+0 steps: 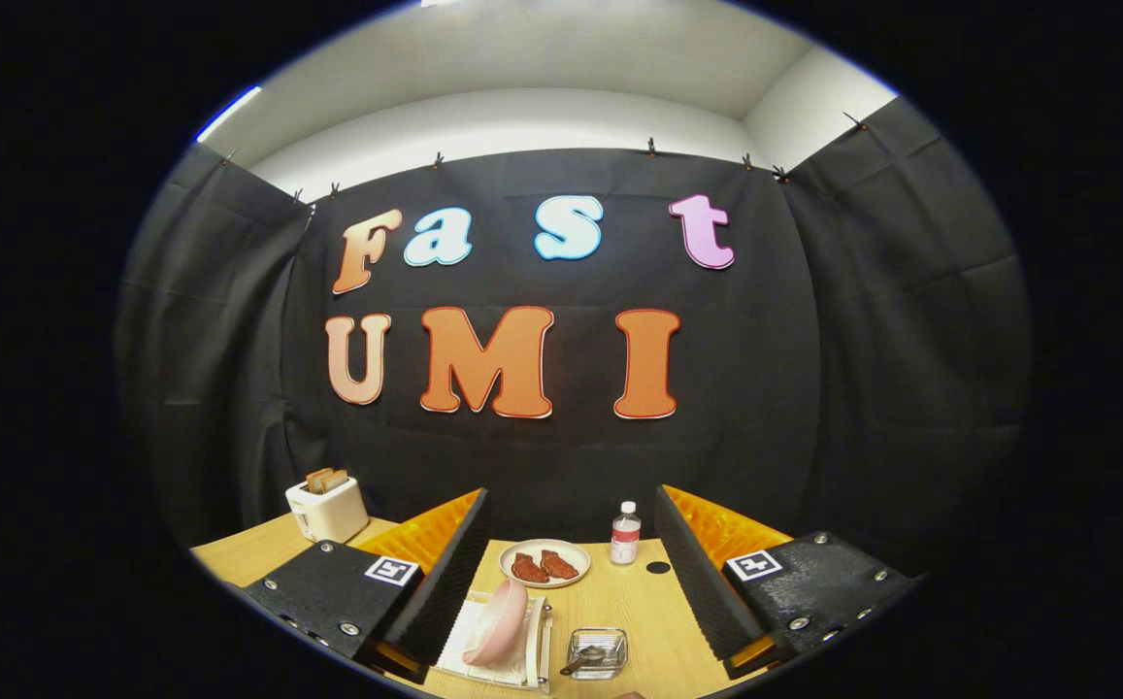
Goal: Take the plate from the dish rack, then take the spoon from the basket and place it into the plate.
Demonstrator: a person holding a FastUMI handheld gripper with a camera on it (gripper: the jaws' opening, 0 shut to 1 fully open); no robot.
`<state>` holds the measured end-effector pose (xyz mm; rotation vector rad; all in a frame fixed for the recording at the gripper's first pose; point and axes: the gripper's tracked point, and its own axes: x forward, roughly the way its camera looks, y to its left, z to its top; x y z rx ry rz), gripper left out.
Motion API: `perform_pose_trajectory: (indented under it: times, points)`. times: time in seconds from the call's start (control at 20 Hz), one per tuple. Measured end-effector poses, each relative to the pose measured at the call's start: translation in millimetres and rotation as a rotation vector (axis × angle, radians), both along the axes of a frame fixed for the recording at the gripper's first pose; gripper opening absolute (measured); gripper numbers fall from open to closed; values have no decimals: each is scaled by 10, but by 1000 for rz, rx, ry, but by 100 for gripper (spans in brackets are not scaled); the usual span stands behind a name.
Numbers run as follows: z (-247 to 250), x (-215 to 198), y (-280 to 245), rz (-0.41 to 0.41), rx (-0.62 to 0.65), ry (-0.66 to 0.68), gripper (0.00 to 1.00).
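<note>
A pink plate [496,622] stands on edge, leaning, in a white dish rack [534,649] on the wooden table, just inside my left finger. To its right a small clear basket [597,651] holds a dark spoon [582,661]. My gripper [571,621] is open, its fingers spread wide on either side of the rack and basket and held above the table. Nothing is between the fingers but the table's things below.
Beyond the rack a cream plate [544,562] carries two reddish-brown pieces of food. A small water bottle [625,534] stands to its right, by a dark round hole in the table. A white toaster [327,506] with toast sits at the far left.
</note>
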<state>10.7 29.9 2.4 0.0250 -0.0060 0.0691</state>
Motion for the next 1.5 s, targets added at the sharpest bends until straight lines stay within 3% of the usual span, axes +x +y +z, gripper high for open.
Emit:
perform_pose_trajectory:
  times: [0.55, 1.1, 1.5]
  points:
    - [-380, 72, 185, 33, -7, 113, 99]
    - [-1401, 112, 586, 104, 97, 452, 99]
    - [-1937, 266, 683, 144, 56, 713, 98]
